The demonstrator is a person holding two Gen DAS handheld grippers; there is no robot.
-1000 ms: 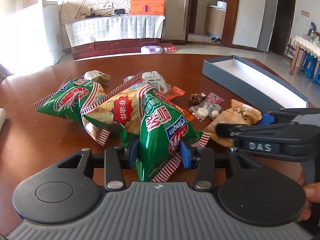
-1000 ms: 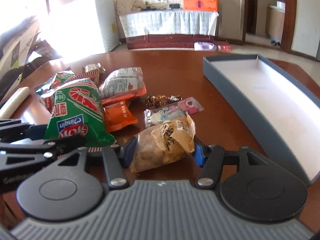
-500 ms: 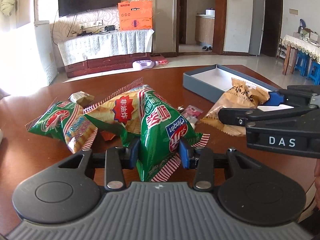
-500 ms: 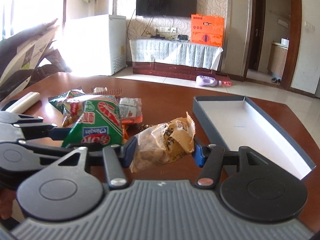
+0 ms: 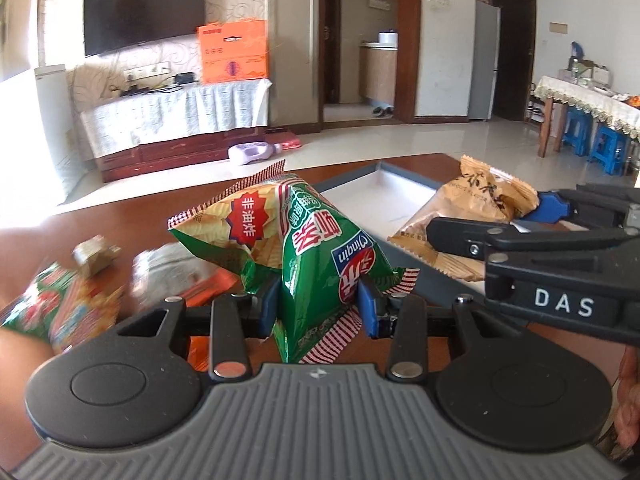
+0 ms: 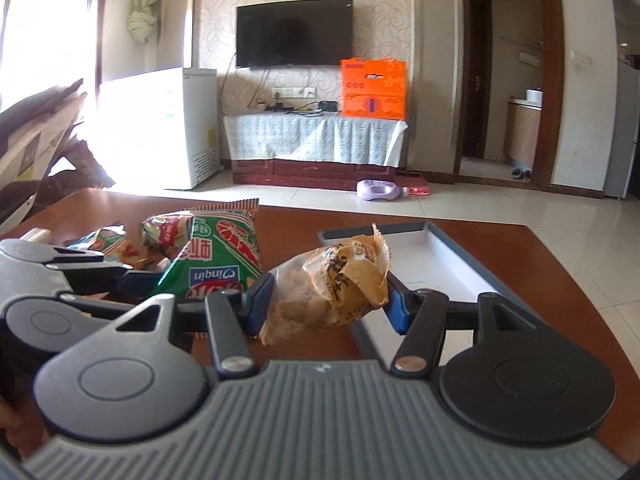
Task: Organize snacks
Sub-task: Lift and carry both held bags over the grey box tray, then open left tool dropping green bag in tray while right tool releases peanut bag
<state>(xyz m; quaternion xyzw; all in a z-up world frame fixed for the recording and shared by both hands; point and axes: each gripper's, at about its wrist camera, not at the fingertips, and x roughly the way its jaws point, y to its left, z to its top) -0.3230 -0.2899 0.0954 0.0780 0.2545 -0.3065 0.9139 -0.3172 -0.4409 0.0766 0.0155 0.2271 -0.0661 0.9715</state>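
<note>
My left gripper (image 5: 318, 304) is shut on a green shrimp-chip bag (image 5: 304, 248), lifted off the brown table. My right gripper (image 6: 326, 300) is shut on a tan snack packet (image 6: 336, 284), also raised. In the left wrist view the right gripper (image 5: 516, 224) with the tan packet (image 5: 476, 208) hangs to the right, over the near end of the grey box (image 5: 384, 184). The right wrist view shows the left gripper (image 6: 140, 276) with the green bag (image 6: 220, 256) at the left, and the grey box (image 6: 448, 256) with its white floor ahead to the right.
More snacks lie on the table (image 5: 132, 216) to the left: another green bag (image 5: 60, 304), a white-and-orange packet (image 5: 180, 272) and a small tan packet (image 5: 94, 256). A hand (image 5: 628, 408) shows at the right edge. Beyond the table is tiled floor and a TV cabinet (image 6: 316, 140).
Both grippers have risen from the table with their packets and swung right towards the grey box. The remaining snacks have slid to the lower left of the left wrist view.
</note>
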